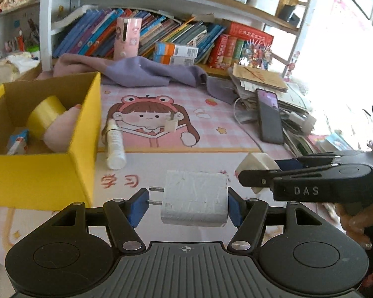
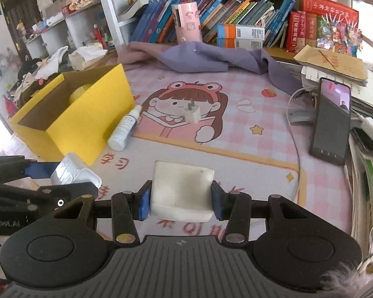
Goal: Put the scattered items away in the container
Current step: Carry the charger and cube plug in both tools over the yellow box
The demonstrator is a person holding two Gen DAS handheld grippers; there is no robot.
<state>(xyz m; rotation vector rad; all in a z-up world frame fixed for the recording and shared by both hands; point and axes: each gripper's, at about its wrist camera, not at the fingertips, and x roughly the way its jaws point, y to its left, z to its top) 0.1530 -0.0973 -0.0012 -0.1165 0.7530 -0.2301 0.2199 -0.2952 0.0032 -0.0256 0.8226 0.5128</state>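
The left tool is clamped on a white plug adapter, one blue pad against its prongs and the other against its back face, holding it clear of the surface. The right tool, jaws set narrower, grips a white rounded block by its two sides, also lifted. The two tools sit close side by side near the front edge of the surface. Towards the left edge stands the yellow box, open at the top, with a roll of yellow tape and a pink object inside. A white bottle lies just beside the box's right wall. A small white charger stands mid-surface on the cartoon mat. A dark phone leans on papers at the right edge.
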